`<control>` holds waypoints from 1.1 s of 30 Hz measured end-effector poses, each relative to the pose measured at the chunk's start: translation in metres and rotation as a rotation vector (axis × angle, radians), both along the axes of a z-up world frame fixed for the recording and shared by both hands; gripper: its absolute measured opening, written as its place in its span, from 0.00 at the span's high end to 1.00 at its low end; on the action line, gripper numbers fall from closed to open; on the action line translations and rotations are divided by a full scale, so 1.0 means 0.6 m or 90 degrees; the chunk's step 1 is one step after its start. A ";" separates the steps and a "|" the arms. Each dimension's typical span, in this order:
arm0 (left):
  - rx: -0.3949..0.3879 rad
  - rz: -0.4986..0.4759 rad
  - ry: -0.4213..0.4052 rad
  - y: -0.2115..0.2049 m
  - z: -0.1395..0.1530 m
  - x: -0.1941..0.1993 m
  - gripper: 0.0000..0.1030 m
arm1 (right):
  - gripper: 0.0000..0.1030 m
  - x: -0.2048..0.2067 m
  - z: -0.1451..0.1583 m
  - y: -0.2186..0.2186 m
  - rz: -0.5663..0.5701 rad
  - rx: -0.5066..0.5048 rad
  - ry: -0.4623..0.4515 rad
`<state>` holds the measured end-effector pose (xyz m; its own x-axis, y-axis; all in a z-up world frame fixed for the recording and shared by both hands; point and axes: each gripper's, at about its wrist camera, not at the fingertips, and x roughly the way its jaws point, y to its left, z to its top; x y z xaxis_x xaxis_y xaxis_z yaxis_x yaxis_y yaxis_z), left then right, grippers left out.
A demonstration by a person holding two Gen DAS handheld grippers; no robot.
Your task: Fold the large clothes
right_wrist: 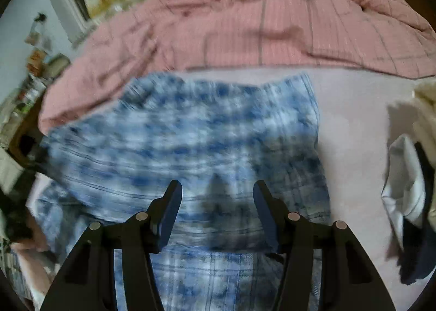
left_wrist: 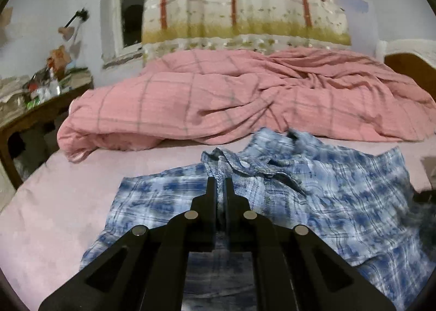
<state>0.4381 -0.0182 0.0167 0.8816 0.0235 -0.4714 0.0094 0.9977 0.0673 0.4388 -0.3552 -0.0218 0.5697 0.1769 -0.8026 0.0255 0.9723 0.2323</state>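
Observation:
A blue and white plaid shirt (left_wrist: 313,196) lies crumpled on the pink bed sheet (left_wrist: 68,202), collar toward the middle. My left gripper (left_wrist: 220,183) is shut on a fold of the shirt near the collar. In the right wrist view the same shirt (right_wrist: 190,142) spreads flatter under my right gripper (right_wrist: 217,188), which is open and empty just above the cloth. That view is blurred.
A rumpled pink checked duvet (left_wrist: 231,95) lies across the far half of the bed. A cluttered wooden side table (left_wrist: 41,98) stands at the left. A curtain (left_wrist: 239,0) hangs behind. A pile of white and dark clothes (right_wrist: 411,180) lies on the right.

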 end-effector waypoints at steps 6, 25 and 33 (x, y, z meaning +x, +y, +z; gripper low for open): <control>0.034 0.077 -0.006 0.036 -0.010 0.016 0.96 | 0.45 0.010 -0.023 0.008 -0.001 -0.029 0.018; 0.020 0.141 0.108 0.122 -0.080 0.084 0.96 | 0.45 0.027 -0.062 -0.018 -0.019 -0.054 0.042; -0.041 0.132 0.160 0.142 -0.103 0.098 0.85 | 0.46 0.011 -0.010 -0.024 -0.056 -0.012 -0.039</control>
